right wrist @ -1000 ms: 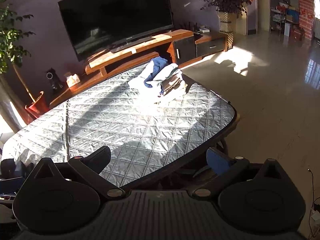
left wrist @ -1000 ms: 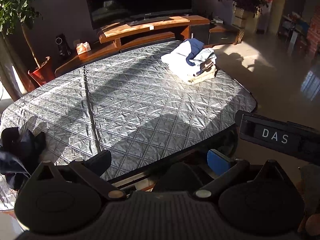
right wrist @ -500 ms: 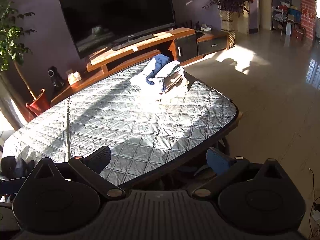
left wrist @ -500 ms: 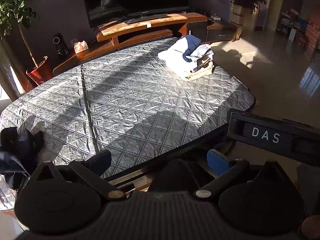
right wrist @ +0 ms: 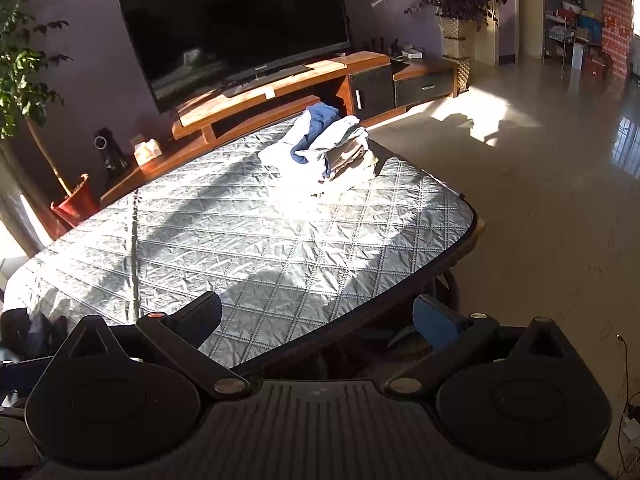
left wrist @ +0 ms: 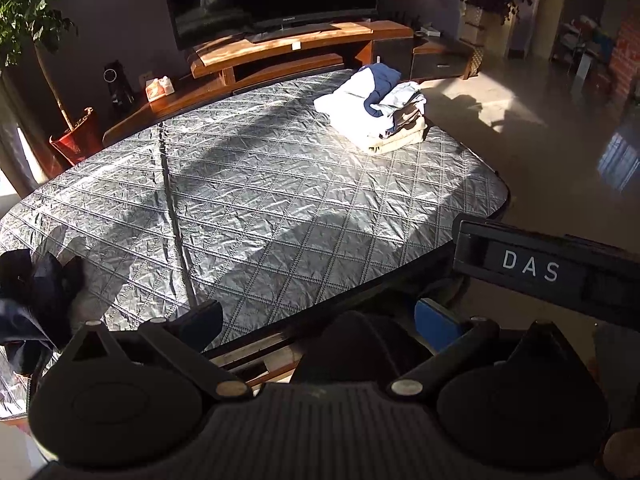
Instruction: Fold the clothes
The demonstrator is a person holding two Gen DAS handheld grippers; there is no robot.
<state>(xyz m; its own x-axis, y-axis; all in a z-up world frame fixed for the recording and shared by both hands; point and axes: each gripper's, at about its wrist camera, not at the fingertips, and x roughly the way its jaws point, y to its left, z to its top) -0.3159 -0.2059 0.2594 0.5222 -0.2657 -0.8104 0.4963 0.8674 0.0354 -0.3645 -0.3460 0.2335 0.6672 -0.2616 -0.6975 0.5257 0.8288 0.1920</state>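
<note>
A stack of folded clothes [left wrist: 378, 110] in white, blue and beige sits at the far right corner of the grey quilted table [left wrist: 256, 208], also seen as the stack of folded clothes [right wrist: 330, 152] on the table [right wrist: 248, 248]. A dark crumpled garment [left wrist: 32, 300] lies at the table's near left edge, seen too as the dark garment [right wrist: 28, 332]. My left gripper [left wrist: 320, 320] hangs open over the near table edge, holding nothing. My right gripper [right wrist: 318, 316] is open and empty, likewise at the near edge. Its body, marked DAS [left wrist: 532, 266], shows in the left wrist view.
A wooden TV stand [right wrist: 280, 96] with a large television [right wrist: 236, 28] runs behind the table. A potted plant in a red pot [left wrist: 78, 140] stands far left, with a tissue box [left wrist: 160, 88] beside it. Tiled floor [right wrist: 540, 200] spreads to the right.
Both grippers have drifted slightly, so the table and the stack shift a little in view. Both stay open and empty.
</note>
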